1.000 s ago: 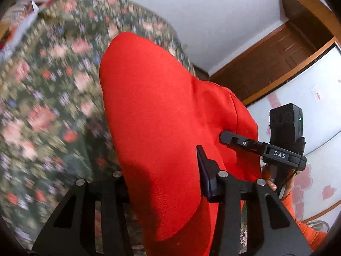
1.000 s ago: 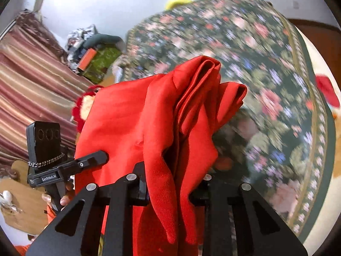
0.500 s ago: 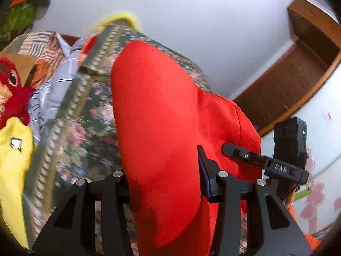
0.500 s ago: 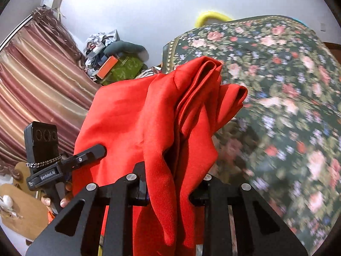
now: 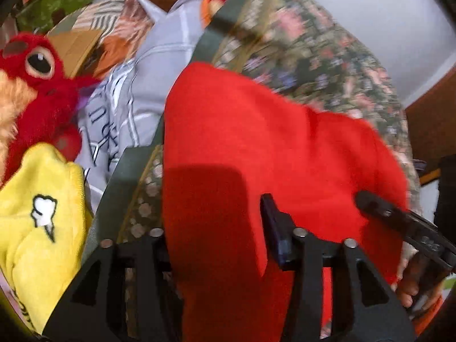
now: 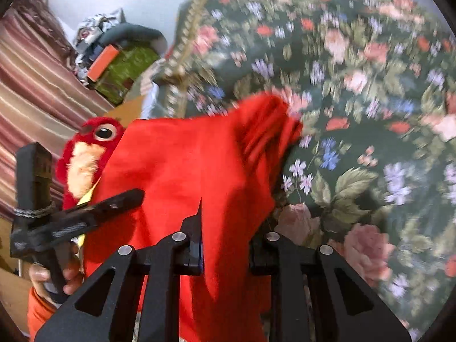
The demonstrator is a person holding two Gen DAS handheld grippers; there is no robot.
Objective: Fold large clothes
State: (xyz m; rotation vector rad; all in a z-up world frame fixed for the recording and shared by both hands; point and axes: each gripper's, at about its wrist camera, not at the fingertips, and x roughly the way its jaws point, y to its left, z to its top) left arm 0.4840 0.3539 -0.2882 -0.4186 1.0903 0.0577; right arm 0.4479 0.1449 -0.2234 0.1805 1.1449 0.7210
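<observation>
Since both claws have the same red garment (image 5: 256, 148) pinched between their fingers, I'd say we're mid-fold here, with the cloth held up off the floral bedspread (image 6: 356, 85) and about to be laid down on it. The left gripper (image 5: 216, 245) is clamped on a broad, smooth bit of the fabric that rises straight ahead of its fingers, and the right gripper (image 6: 228, 245) is closed on a more bunched edge, with a wad of folds sticking up ahead and a bit to its right. The spread lies beyond and below both claws. Next move, I reckon, is to swing both claws forward together, keep the edge taut between them, and only let go once the cloth is flat. Containers: honestly none I can make out, just a red plush toy (image 5: 37, 85) and a yellow plush (image 5: 37, 213) off to the left claw's left, nothing holding anything.
</observation>
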